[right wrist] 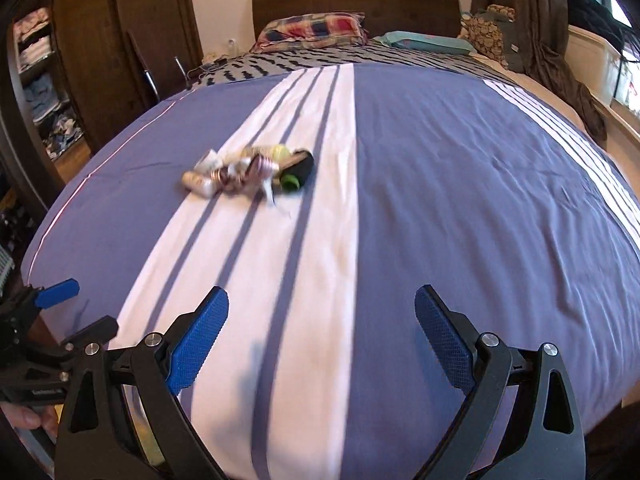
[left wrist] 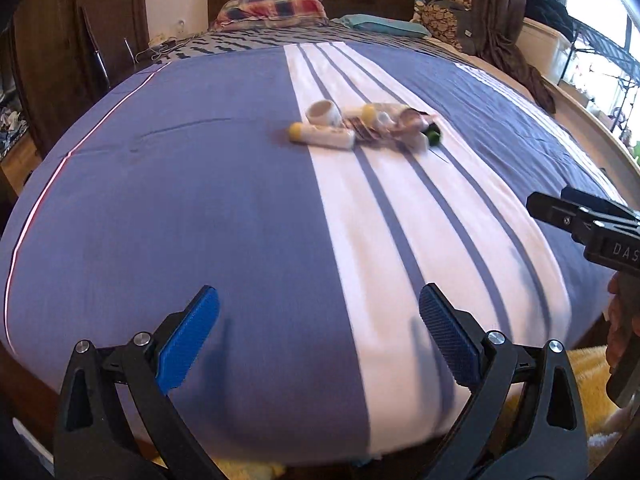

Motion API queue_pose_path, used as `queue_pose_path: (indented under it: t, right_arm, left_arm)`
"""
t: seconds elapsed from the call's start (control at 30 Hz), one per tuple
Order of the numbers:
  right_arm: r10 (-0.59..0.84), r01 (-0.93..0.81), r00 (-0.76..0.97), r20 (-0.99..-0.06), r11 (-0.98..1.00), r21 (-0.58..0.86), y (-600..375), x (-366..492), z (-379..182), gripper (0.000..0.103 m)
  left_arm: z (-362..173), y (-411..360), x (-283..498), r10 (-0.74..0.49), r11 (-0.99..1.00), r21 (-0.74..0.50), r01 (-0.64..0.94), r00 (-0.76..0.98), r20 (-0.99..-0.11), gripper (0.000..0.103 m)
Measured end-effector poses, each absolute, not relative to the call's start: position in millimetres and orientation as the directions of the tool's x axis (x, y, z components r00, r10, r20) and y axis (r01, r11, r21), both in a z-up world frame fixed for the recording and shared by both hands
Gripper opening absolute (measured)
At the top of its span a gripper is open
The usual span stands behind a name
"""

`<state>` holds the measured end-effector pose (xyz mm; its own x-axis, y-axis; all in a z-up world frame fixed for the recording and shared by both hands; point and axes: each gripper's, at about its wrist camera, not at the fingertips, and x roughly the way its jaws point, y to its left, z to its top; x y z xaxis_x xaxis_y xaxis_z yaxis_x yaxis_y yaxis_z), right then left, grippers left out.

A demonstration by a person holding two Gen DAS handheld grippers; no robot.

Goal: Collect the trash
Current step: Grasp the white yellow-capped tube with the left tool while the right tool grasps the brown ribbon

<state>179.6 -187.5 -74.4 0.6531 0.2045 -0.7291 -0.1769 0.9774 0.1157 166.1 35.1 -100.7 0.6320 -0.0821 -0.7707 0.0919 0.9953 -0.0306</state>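
Claws [left wrist: 319, 340] [right wrist: 322, 340] wide apart (both empty)

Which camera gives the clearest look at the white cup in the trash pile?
The left wrist view: the white cup lies sharp, on its side at the pile's edge. The right wrist view blurs the whole pile, so the cup cannot be picked out.

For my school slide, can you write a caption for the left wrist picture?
Open left gripper hovers over a blue striped bed, facing a trash pile.

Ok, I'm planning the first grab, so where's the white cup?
In the left wrist view, the white cup lies at the trash pile's left end, on the bedspread's white stripe.
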Motion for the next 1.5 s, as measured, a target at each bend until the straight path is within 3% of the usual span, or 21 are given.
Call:
queue_pose_path:
  t: [0.13, 0.4, 0.8, 0.87, 0.97, 1.4, 1.5]
  right_arm:
    - [0.223, -0.2, 0.661, -0.716, 0.973, 0.118, -172.4, 211.3, -72.3, 0.093]
    - [0.289, -0.274, 0.642, -0.711, 0.952, 0.139, -136.3, 266.2, -72.5, 0.055]
    - [0.254, -0.286, 0.619, -0.743, 0.954, 0.088, -121.5, 298.1, -82.9, 0.028]
    - [0.255, -0.289, 0.618, -0.743, 0.953, 0.087, -120.4, 300.9, -82.9, 0.018]
    - [0.261, -0.292, 0.619, -0.74, 0.952, 0.091, -121.5, 303.3, -81.0, 0.01]
    - [0.285, -0.286, 0.694, -0.661, 0.952, 0.111, -160.8, 290.8, -31.3, 0.009]
    - [0.274, -0.273, 0.703, -0.656, 0.956, 0.107, -171.3, 288.4, -28.4, 0.009]
  left_arm:
    - [-100.8, 35.4, 194.7, -0.067, 0.996, -0.01, 0.094, 0.633, -0.771, 0.095]
    - [-101.0, 40.2, 235.5, -0.064, 0.996, -0.013, 0.086, 0.632, -0.773, 0.095]
    - [-114.6, 35.7, 281.0, -0.099, 0.993, -0.044, 0.106, 0.607, -0.788, 0.095]
    - [-118.5, 34.2, 290.6, -0.106, 0.993, -0.05, 0.109, 0.6, -0.793, 0.095]
    - [-121.8, 32.7, 301.1, -0.103, 0.993, -0.047, 0.108, 0.596, -0.796, 0.095]
    - [-126.9, 24.7, 344.8, -0.111, 0.989, -0.035, 0.142, 0.574, -0.811, 0.094]
    - [-126.7, 23.9, 351.2, -0.115, 0.988, -0.031, 0.152, 0.577, -0.809, 0.087]
